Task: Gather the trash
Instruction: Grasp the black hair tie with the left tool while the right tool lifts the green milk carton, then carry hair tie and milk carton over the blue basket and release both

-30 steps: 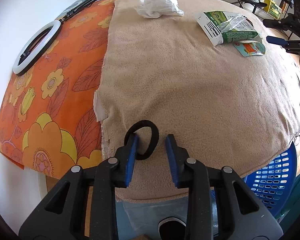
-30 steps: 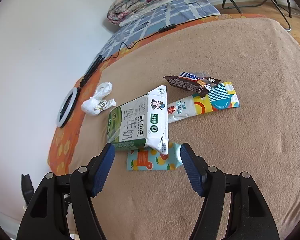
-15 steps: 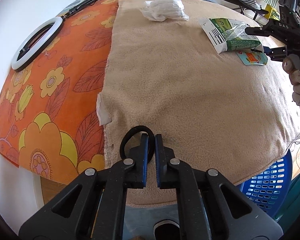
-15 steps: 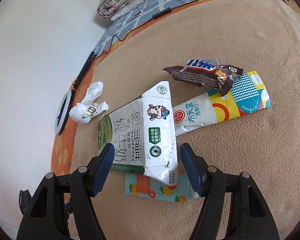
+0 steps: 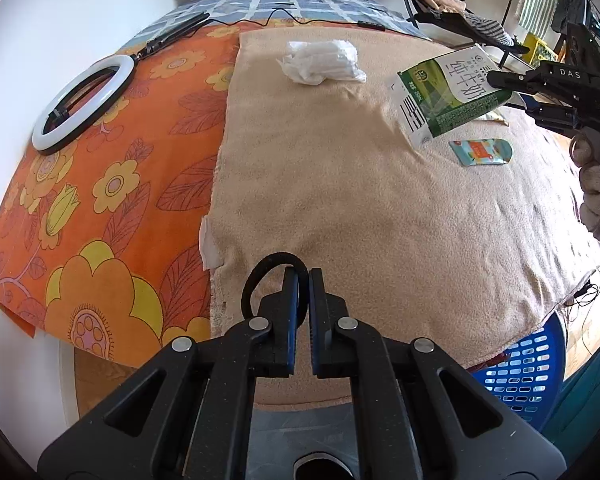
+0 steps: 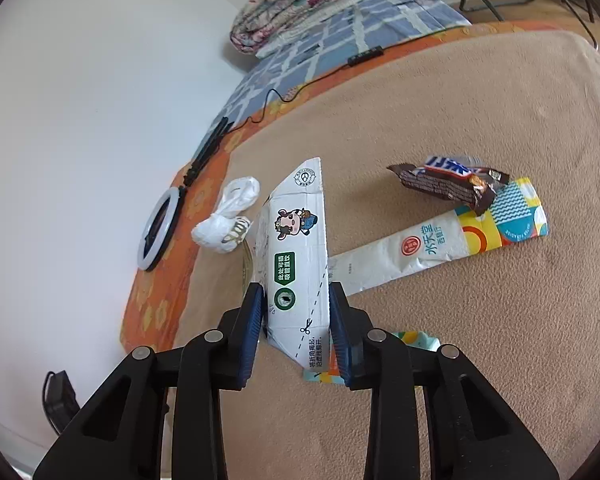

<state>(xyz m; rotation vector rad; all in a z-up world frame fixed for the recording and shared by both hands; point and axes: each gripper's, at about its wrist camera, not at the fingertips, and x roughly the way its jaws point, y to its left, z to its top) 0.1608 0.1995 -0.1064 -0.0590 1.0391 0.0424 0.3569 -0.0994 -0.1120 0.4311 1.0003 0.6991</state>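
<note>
both tools have something clamped, so two pieces look to be mid-collection. the left gripper (image 5: 303,276) has its jaws pinched nearly together on a black hair tie (image 5: 260,276), whose loop sticks out to the left of the fingertips, just at the near edge of the tan blanket (image 5: 360,208). the right gripper (image 6: 296,312) is clamped on the end of a milk carton (image 6: 296,248), which tilts up and away from the tool; in the left view the carton (image 5: 448,92) hangs clear of the blanket.

still left, by my reckoning: a crumpled white bag (image 6: 226,220) ahead and left of the right tool, a chocolate bar wrapper (image 6: 448,180) ahead and right of it, resting on a long paper sleeve (image 6: 440,240), and a small orange-print sachet (image 6: 404,340) just under the right fingertips.

the one container in view is a blue basket (image 5: 528,368), below and right of the left tool, past the blanket's edge. its inside is hidden, so i cannot tell what it holds.
</note>
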